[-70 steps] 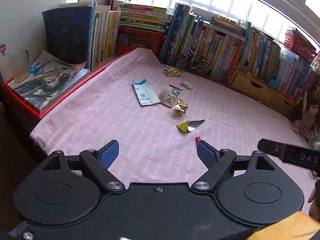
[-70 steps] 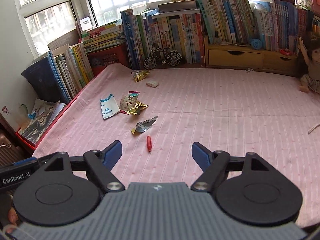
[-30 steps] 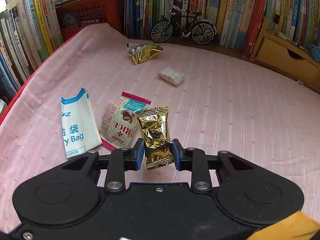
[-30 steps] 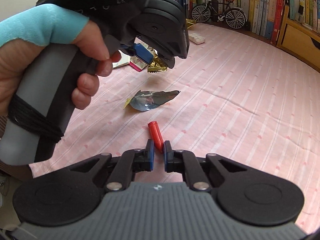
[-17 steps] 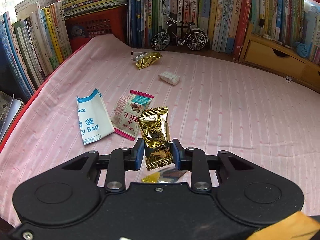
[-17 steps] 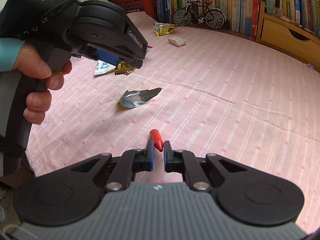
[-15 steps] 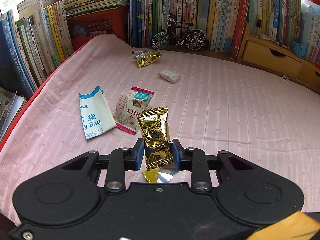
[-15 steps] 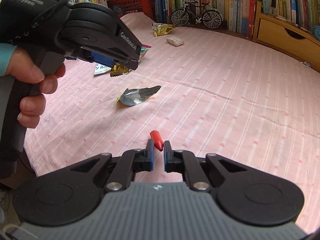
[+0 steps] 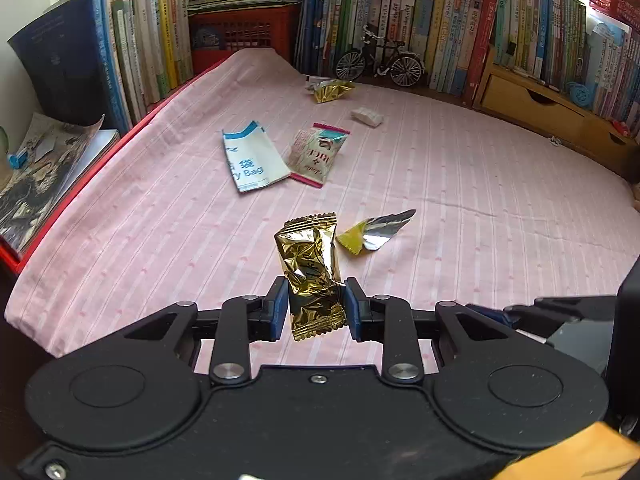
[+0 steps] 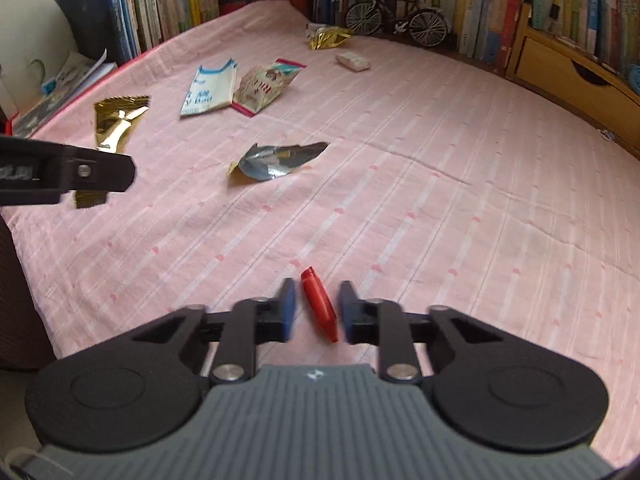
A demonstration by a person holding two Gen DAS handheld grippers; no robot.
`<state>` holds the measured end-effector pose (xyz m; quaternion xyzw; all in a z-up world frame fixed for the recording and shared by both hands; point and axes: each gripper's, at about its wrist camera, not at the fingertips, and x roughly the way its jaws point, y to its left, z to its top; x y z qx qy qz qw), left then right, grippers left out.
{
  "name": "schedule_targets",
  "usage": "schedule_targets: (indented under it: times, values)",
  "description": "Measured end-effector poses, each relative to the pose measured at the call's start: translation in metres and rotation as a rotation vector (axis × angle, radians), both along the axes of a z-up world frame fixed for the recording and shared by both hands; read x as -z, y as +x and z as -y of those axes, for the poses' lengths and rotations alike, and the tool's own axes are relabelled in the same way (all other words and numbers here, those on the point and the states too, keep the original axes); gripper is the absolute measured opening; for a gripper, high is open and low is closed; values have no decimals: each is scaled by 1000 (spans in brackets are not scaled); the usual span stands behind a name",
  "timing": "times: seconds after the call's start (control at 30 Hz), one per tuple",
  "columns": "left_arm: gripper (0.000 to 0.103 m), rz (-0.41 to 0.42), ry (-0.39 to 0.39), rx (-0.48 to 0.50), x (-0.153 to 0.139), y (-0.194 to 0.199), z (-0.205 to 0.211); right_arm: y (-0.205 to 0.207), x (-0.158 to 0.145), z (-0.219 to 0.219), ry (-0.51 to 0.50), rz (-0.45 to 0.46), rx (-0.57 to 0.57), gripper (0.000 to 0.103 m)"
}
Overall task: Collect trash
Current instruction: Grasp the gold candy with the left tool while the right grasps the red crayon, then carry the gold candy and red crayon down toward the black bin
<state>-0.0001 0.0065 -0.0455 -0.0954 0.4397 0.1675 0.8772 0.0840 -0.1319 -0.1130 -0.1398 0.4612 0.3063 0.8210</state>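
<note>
A: What's diff vs a sec ago?

B: Left gripper (image 9: 316, 304) has pulled back and up from the litter, gold wrapper (image 9: 314, 276) still pinched between its blue pads, hanging clear of the pink cloth (image 9: 480, 208). White-blue bag (image 9: 250, 160) and rice-snack wrapper (image 9: 316, 154), which sat right by the tips, now lie well ahead. Torn foil scrap (image 9: 374, 230) now shows just beyond the wrapper, to its right.

A: Right one?

B: Right gripper (image 10: 316, 312) barely shifted. Red piece (image 10: 318, 304) sits between its tips as before, tilted. Jaws at their tightest, but there's a visible gap on each side of the piece in the right wrist view, so can't tell if it's truly pinched or just lying on the cloth.

A: Rest of the trash?

B: Second gold wrapper (image 9: 332, 90) and a small white packet (image 9: 366, 116) at the far end, near the toy bicycle (image 9: 380, 62).

A: Edges, room?

B: Books (image 9: 440, 20) wall the back and left; red crate (image 9: 240, 36) in the back corner; wooden drawers (image 9: 532, 110) on the right. Cloth's near-left edge drops off beside a red tray w/ magazines (image 9: 44, 168). Wide bare cloth on the right half
</note>
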Motion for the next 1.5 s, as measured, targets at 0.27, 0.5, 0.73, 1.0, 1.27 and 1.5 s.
schedule_targets:
  times: [0.27, 0.5, 0.73, 1.0, 1.27, 1.5]
  values:
    - [28, 7, -14, -15, -3, -41, -11, -25, -14, 9, 7, -15, -12, 15]
    - [28, 3, -34, 19, -1, -88, -2, -68, -36, 27, 15, -31, 28, 15]
    - [28, -14, -73, 25, 8, -155, 4, -129, -47, 43, 17, -39, 61, 15]
    - [28, -67, -124, 29, 38, -226, 9, -194, -34, 48, 7, -95, 85, 15]
    - [28, -151, -202, 33, 85, -264, 20, -231, -2, 50, -16, -190, 112, 15]
    - [28, -202, -261, 31, 129, -269, 23, -238, 27, 44, -57, -234, 148, 15]
